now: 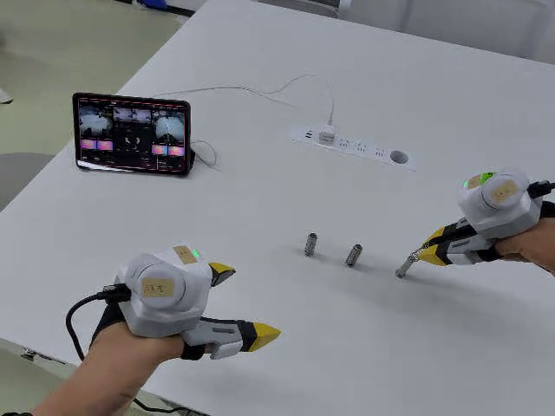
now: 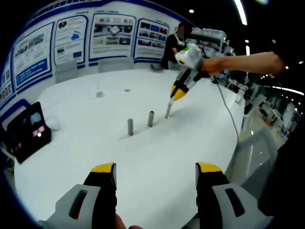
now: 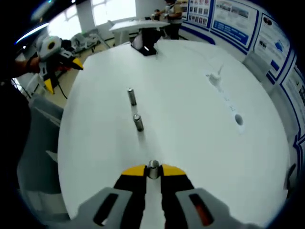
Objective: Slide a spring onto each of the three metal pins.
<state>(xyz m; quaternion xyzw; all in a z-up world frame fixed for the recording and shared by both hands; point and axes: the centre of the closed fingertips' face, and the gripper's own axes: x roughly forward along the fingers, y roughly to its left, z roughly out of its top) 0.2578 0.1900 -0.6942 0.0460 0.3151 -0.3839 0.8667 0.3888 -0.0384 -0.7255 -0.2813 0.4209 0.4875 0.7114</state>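
- Well, the right tongs (image 1: 425, 254) were clenched on the third pin (image 3: 152, 165), jaws pinched tight on either side of its top.
- That pin leaned out from the jaw tips, with its far end down on the table (image 1: 295, 364). Whether a spring sat on it, I couldn't tell.
- Straight ahead of the right tongs, the other two stood upright in a row: the nearer pin (image 3: 138, 122), then the farther pin (image 3: 132, 96). Each looked ribbed, as if a spring was on it.
- The left tongs (image 2: 156, 168) were released, jaws wide apart with nothing between them, hovering over the table.
- Well ahead of the left tongs stood that same row of pins, with the right tongs beyond at its far end.
- Off to the left of the left tongs, a tablet (image 1: 132, 133) stood propped with its screen lit.
- Past the pins from the left tongs lay a power strip (image 1: 351, 146) with a white cable (image 1: 260, 91) plugged in.
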